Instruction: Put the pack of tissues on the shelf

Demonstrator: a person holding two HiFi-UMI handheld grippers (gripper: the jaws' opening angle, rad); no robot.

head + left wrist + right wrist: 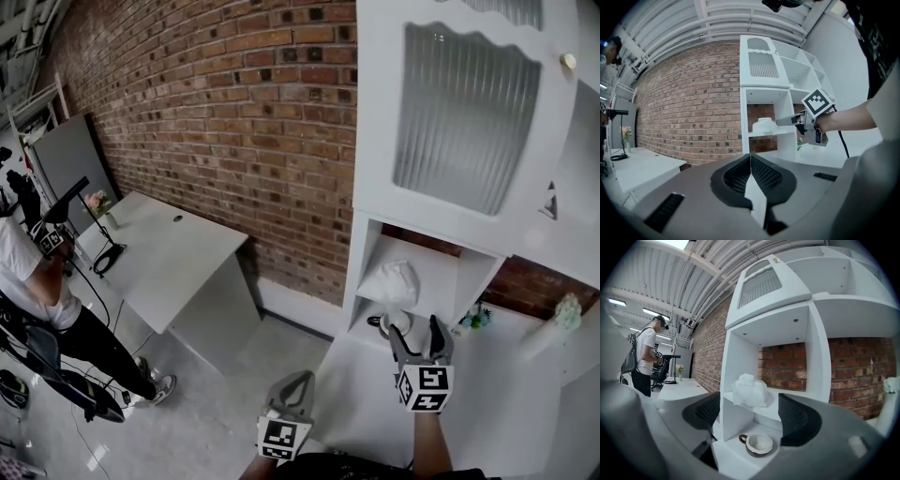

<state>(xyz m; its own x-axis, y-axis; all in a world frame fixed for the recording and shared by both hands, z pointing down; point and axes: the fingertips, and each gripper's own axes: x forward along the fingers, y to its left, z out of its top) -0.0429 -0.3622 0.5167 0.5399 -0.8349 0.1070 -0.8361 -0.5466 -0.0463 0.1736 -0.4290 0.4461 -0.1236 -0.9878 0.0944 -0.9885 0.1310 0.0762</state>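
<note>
— Over on the left, a person in a white T-shirt (21,267) stands by the white desk (178,262), and the brick wall (234,112) runs along behind it. What's the left gripper doing?

— The left gripper (296,380) is low and clear of the furniture. Its jaws are pressed together with nothing between them.

— And the tissues?

— The pack of tissues (392,281) sits on the shelf board (439,279), in the open compartment of the white cabinet (375,112). It's toward the board's left end. Under the board there's a brown cup (757,444), white inside, standing on the cabinet's counter.

— Right gripper now.

— The right gripper (413,330) is held level, just in front of that compartment. Its jaws are spread wide and gripping nothing. The pack lies beyond the tips, with no pad on it, and the cup is below them.
</note>
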